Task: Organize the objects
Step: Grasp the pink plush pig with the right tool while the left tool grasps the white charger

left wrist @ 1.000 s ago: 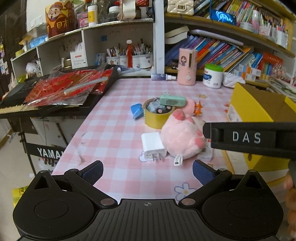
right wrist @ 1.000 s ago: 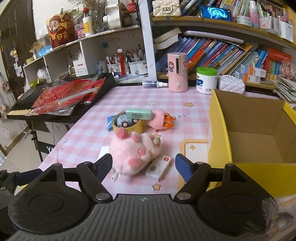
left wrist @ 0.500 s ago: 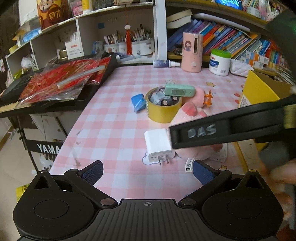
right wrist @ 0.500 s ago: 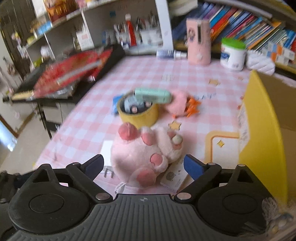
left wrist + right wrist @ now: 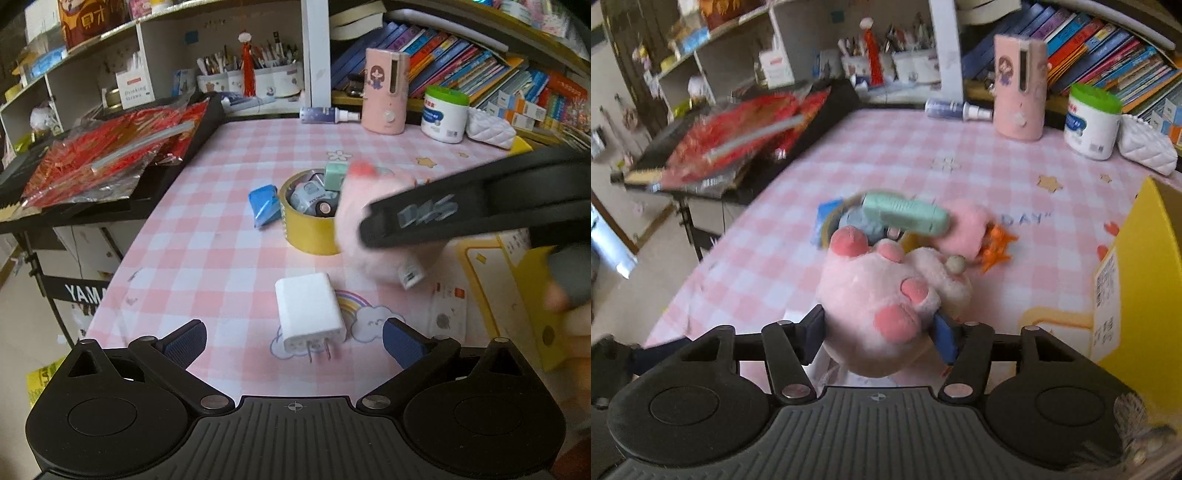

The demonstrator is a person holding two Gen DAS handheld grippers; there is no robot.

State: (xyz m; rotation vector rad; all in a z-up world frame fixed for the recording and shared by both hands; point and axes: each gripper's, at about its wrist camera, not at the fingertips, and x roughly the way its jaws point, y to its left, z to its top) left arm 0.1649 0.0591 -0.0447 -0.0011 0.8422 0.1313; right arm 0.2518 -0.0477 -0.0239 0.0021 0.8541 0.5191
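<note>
Table [image 5: 221, 229]: pink-and-white checked cloth; carries every item below
Yellow box [image 5: 1145, 266]: open cardboard carton at the table's right edge; just right of the right gripper
Pink plush [image 5: 882, 302]: paw-shaped toy with darker pink pads, sitting between the right gripper's two fingers; both blue pads press its sides; in the left wrist view it is blurred and partly hidden behind the right gripper's black body
Right gripper [image 5: 879, 338]: fingers drawn in and clamped on the pink plush; left pad at the plush's left flank, right pad at its lower right
Left gripper [image 5: 293, 338]: fingers spread wide with nothing between the pads; held low over the near table edge
Tape roll [image 5: 310, 232]: yellow ring lying flat, just beyond the plush; small items fill its hole
Green case [image 5: 905, 214]: mint oblong resting across the tape roll's top rim
White charger [image 5: 308, 314]: plug block lying flat on the cloth, prongs toward the left gripper; it sits ahead of the open fingers, nearer the right one, touching neither
Blue packet [image 5: 264, 205]: just left of the tape roll
</note>
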